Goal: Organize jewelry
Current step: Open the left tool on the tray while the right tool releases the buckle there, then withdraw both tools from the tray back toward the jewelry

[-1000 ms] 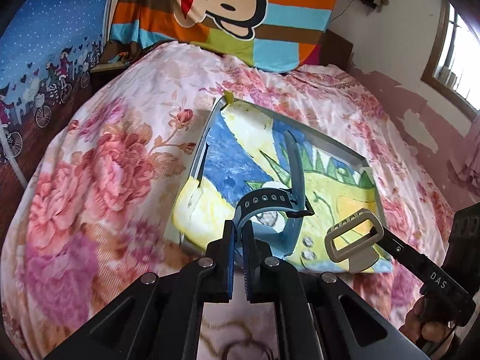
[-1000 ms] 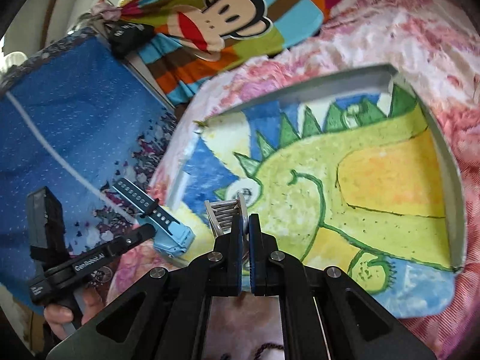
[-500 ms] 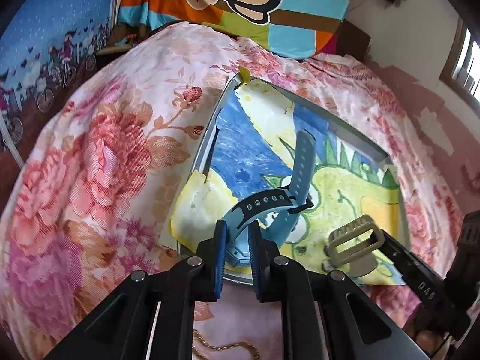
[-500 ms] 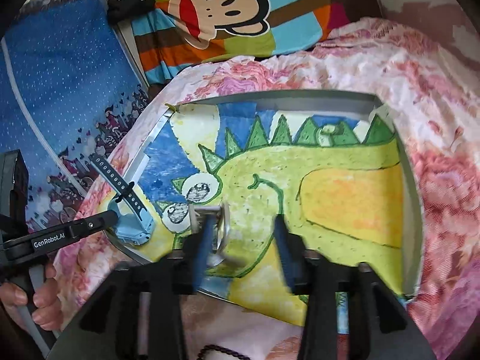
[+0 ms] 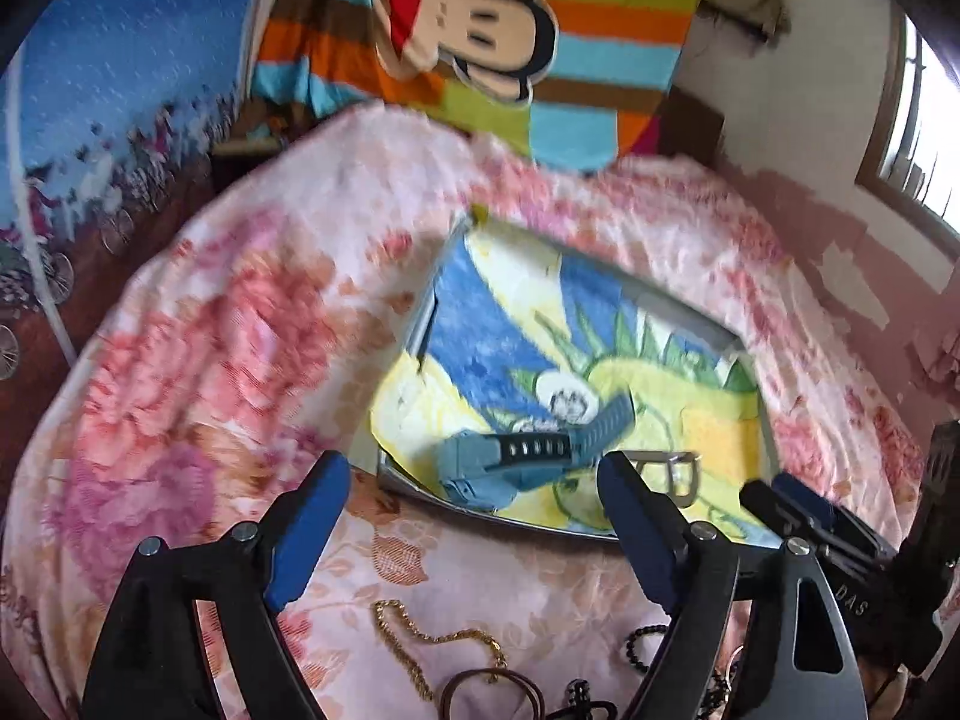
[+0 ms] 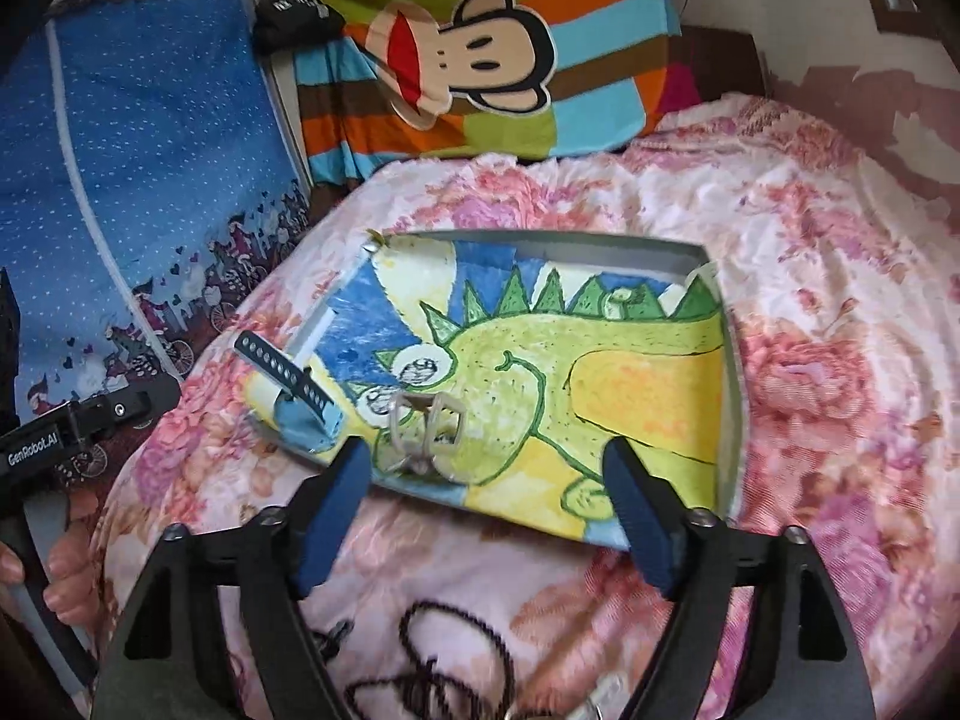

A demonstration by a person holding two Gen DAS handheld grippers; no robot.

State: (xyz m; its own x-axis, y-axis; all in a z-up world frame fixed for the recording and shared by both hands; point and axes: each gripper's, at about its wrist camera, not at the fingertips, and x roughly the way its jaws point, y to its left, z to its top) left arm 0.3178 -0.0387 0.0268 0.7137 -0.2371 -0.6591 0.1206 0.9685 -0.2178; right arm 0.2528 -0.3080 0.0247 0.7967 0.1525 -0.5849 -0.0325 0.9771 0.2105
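A second ago both grippers were pinched shut on their pieces over the tray (image 6: 729, 360); now each piece lies loose on the dinosaur drawing (image 6: 600, 372) lining it. The blue watch (image 5: 510, 462) rests at the tray's near left corner, and the silver bracelet (image 6: 423, 429) sits just beside it. The left gripper (image 5: 468, 516) has just been opening and stands wide, nothing between its jaws. The right gripper (image 6: 486, 498) has likewise just spread wide and holds nothing.
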